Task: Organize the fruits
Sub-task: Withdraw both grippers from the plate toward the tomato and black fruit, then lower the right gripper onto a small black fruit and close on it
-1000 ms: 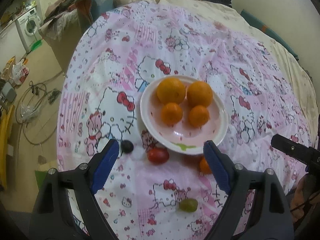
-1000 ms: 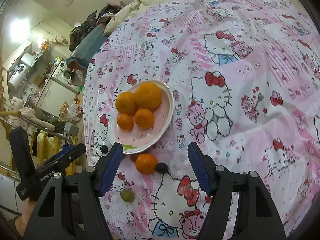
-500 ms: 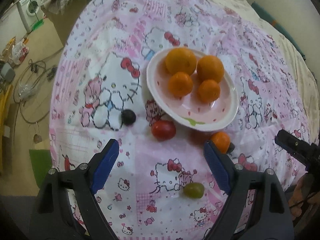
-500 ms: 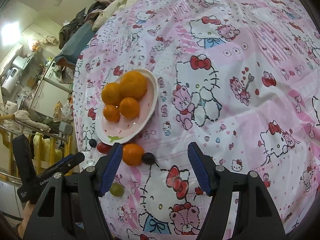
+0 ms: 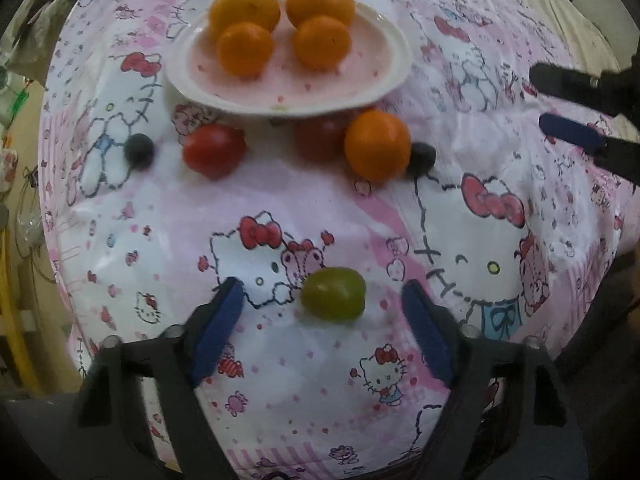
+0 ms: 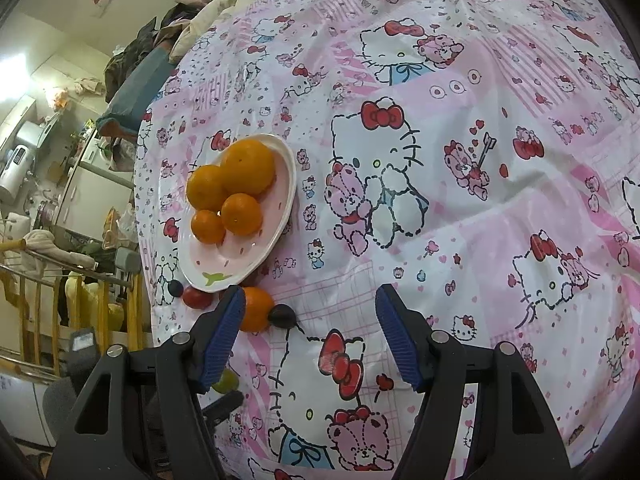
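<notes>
Your left gripper (image 5: 322,300) is closing, its pads not yet touching the green grape (image 5: 333,294) between them. Your right gripper (image 6: 308,300) stands spread, empty, the loose orange (image 6: 256,308) just behind its left finger.

The right gripper's finger (image 6: 224,332) hides most of the green grape (image 6: 227,381), and the plate (image 5: 384,84) perhaps hides part of 1 tomato (image 5: 318,140)

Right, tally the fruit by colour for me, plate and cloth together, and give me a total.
Orange: 5, four on the plate and one orange fruit on the cloth
Red: 2, one red fruit and a second partly under the plate's edge
Dark: 2, one at left, one at right
Green: 1, the green fruit
Total: 10
</notes>
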Tool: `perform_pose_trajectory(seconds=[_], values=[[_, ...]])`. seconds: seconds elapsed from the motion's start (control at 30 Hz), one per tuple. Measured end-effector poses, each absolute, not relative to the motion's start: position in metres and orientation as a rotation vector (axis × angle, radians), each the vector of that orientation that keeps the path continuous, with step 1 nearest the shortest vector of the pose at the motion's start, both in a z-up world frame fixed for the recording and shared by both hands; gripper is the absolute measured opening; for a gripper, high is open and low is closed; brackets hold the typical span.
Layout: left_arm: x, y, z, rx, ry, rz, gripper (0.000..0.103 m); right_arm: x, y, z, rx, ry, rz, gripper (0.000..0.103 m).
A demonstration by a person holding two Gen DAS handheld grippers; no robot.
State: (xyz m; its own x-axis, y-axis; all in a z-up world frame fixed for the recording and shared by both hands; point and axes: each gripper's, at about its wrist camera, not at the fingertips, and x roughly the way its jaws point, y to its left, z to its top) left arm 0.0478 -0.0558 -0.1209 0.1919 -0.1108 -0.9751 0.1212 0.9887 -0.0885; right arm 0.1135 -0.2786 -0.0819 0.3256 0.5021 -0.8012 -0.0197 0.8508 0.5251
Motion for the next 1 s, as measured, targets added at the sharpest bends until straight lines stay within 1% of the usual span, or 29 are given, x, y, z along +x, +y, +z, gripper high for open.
perform_pose_trajectory(seconds=[0.13,0.2,0.3,0.47,0.5,0.53,0.57,0.67,0.8,0.87,0.97,1.0], values=[[0.047,-0.056,-0.121,0.017,1.364,-0.158,0.074,0.114,-0.278,-0.081,0.471,1.198,0.363,0.07],[0.046,-0.057,-0.121,0.027,1.361,-0.164,0.07,0.114,-0.278,-0.081,0.472,1.2,0.364,0.07],[0.047,-0.059,-0.122,0.032,1.36,-0.164,0.07,0.115,-0.276,-0.083,0.47,1.206,0.368,0.07],[0.055,-0.052,-0.105,-0.017,1.303,-0.148,0.07,0.117,-0.263,-0.091,0.45,1.238,0.404,0.07],[0.056,-0.051,-0.103,-0.021,1.297,-0.143,0.07,0.119,-0.255,-0.097,0.432,1.27,0.427,0.067],[0.057,-0.05,-0.102,-0.03,1.296,-0.141,0.07,0.12,-0.248,-0.103,0.413,1.297,0.449,0.052],[0.058,-0.05,-0.101,-0.033,1.298,-0.142,0.07,0.121,-0.234,-0.112,0.334,1.344,0.472,0.046],[0.06,-0.045,-0.099,-0.036,1.294,-0.142,0.07,0.118,-0.199,-0.124,0.034,1.361,0.49,0.045],[0.056,-0.03,-0.094,-0.064,1.277,-0.126,0.07,0.112,-0.163,-0.132,-0.22,1.312,0.568,0.044],[0.058,-0.015,-0.092,-0.097,1.27,-0.095,0.07,0.111,-0.151,-0.134,-0.313,1.278,0.574,0.037],[0.064,0.009,-0.089,-0.148,1.267,-0.026,0.07,0.113,-0.144,-0.135,-0.347,1.263,0.58,0.025],[0.067,0.015,-0.089,-0.161,1.266,-0.006,0.07,0.114,-0.143,-0.134,-0.351,1.26,0.582,0.024]])
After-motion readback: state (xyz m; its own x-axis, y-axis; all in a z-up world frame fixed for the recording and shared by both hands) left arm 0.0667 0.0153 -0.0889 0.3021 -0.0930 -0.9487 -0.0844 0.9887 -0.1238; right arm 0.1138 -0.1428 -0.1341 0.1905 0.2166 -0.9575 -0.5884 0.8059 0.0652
